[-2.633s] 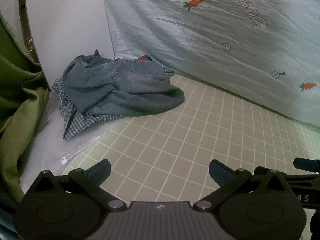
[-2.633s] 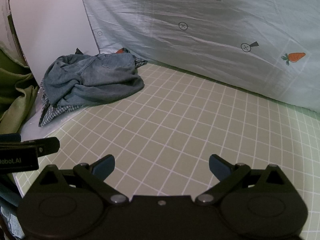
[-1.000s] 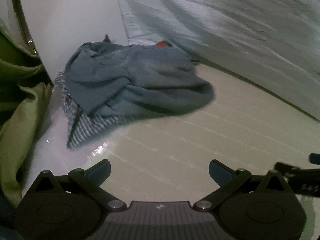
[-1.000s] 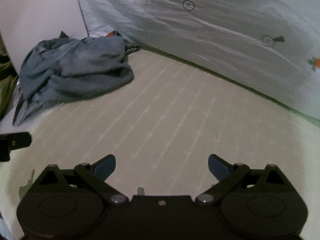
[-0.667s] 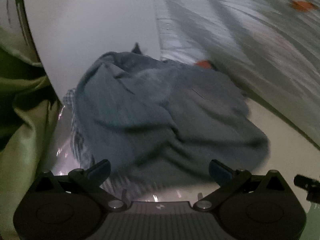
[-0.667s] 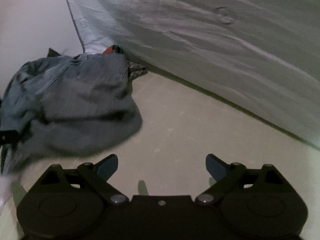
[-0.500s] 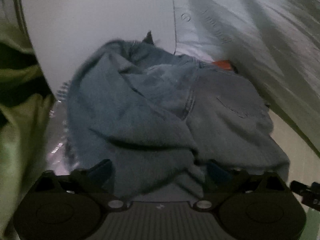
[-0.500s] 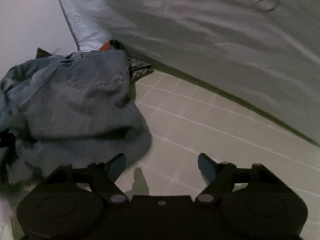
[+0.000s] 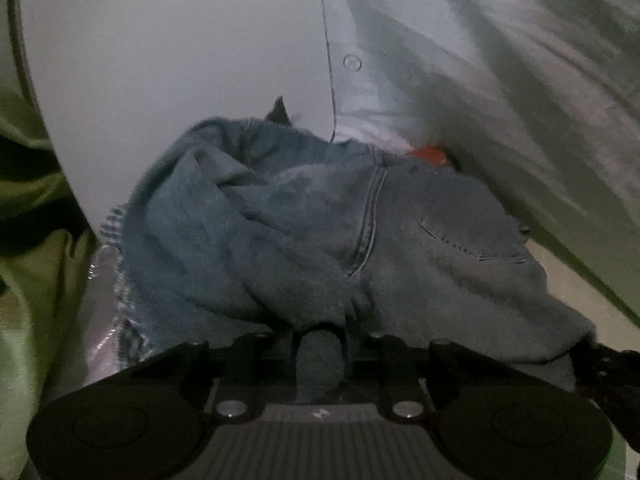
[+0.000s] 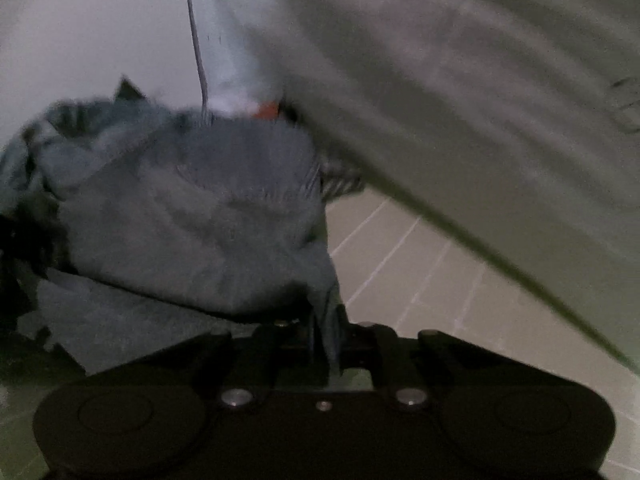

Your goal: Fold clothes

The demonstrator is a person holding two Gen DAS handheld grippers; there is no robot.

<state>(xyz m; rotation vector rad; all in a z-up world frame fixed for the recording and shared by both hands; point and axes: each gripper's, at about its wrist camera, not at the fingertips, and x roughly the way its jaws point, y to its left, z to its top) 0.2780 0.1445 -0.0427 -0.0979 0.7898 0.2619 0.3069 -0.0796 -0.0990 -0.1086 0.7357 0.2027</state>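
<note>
While crumpled in a heap against the white panel (image 9: 168, 60), lie the jeans (image 9: 288, 224), blue denim with a stitched seam and a back pocket facing up, at the far left corner of the green grid-patterned mat (image 10: 432, 280). Just closed on the near edge of that heap: left gripper (image 9: 320, 336), clamped on a thick fold of denim that bulges out between its jaws. Likewise just closed, right gripper (image 10: 324, 332), pinching a thin flap at the right-hand edge of the same jeans, cloth running down between its jaws. Peeking from under the denim, a checked cloth (image 9: 114, 220), seen at the left edge in the left wrist view and at the right edge of the heap in the right wrist view. Behind the heap, a small orange patch (image 9: 428, 156), too blurred to identify. Hanging at right, a pale sheet (image 9: 500, 80); at far left, green fabric (image 9: 28, 240). Both views dim and soft with blur.
</note>
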